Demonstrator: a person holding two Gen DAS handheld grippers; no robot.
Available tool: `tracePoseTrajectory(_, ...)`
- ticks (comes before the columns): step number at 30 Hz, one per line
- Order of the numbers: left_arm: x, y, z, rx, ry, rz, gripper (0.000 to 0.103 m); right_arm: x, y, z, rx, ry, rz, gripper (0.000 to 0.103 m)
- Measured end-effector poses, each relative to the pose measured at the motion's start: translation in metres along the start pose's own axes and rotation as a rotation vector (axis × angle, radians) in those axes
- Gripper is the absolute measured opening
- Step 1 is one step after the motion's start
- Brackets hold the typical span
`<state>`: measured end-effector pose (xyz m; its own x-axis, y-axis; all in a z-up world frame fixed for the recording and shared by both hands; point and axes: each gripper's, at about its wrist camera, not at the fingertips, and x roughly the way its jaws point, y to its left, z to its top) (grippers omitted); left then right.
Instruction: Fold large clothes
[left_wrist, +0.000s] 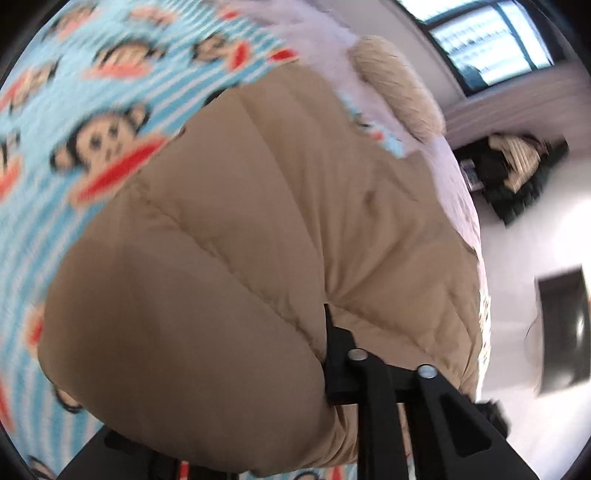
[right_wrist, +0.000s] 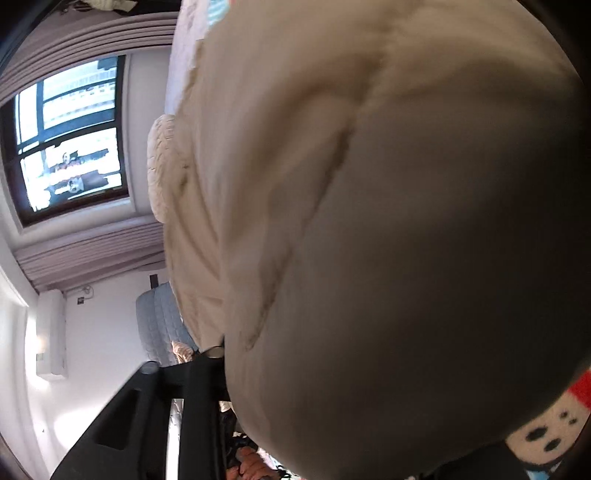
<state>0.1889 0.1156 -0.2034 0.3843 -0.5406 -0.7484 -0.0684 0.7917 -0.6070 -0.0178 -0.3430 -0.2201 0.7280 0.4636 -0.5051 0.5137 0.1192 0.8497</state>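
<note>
1. Bedroom with white walls, a dark-framed window (right_wrist: 70, 144) and pleated curtains (right_wrist: 88, 254); bed covered by a blue striped monkey-print blanket (left_wrist: 110, 122).
2. Lying on that blanket: a tan padded coat (left_wrist: 258, 229), quilted in wide bands, with a fur-trimmed hood (left_wrist: 399, 88) at its far end, well ahead of the left hand-held gripper (left_wrist: 332, 354).
3. Left hand-held gripper narrowed down, its black fingers (left_wrist: 340, 369) buried in a bunched fold of the coat's near edge, fabric puckered around them.
4. Right hand-held gripper (right_wrist: 214, 354) also drawn in, clamped on the same coat, whose bulk billows up just right of it and fills most of the view.
5. Off to the right gripper's left: a wall-mounted air conditioner (right_wrist: 51, 336) and a grey quilted headboard (right_wrist: 159, 325).
</note>
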Motion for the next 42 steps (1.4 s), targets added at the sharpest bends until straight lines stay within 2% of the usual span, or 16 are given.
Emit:
tracePoseTrajectory(4,-0.03,-0.02,0.0,0.107,-0.023,-0.033,0.016,-0.015,0.012,-0.009,-0.042,-0.01,0.024,0.023)
tracePoseTrajectory(9,-0.063,-0.031,-0.009,0.197,-0.012,-0.079,0.016,-0.04,0.021,-0.037,-0.101,-0.01,0.001,0.023)
tracePoseTrajectory(13,-0.091,-0.022,-0.038,0.234,0.033,-0.097,0.016,-0.063,0.008,-0.064,-0.079,-0.01,-0.022,0.023)
tracePoseTrajectory(18,-0.124,0.001,-0.093,0.202,0.102,-0.088,0.016,-0.092,-0.013,-0.097,-0.056,0.027,-0.071,0.023)
tracePoseTrajectory(22,-0.141,0.018,-0.136,0.162,0.135,-0.053,0.016,-0.112,-0.032,-0.113,-0.051,0.059,-0.097,0.023)
tracePoseTrajectory(27,-0.135,0.041,-0.181,0.129,0.165,0.036,0.016,-0.115,-0.056,-0.101,-0.022,0.087,-0.125,0.026)
tracePoseTrajectory(33,-0.137,0.049,-0.192,0.063,0.135,0.119,0.021,-0.117,-0.052,-0.095,-0.009,0.127,-0.17,0.039)
tracePoseTrajectory(35,-0.143,0.046,-0.196,0.069,0.124,0.181,0.035,-0.119,-0.048,-0.093,-0.015,0.136,-0.186,0.041)
tracePoseTrajectory(36,-0.147,0.047,-0.197,0.069,0.118,0.214,0.037,-0.121,-0.045,-0.093,-0.018,0.14,-0.203,0.041)
tracePoseTrajectory(42,-0.182,0.051,-0.205,0.049,0.103,0.313,0.037,-0.132,-0.029,-0.095,-0.069,0.144,-0.3,0.049)
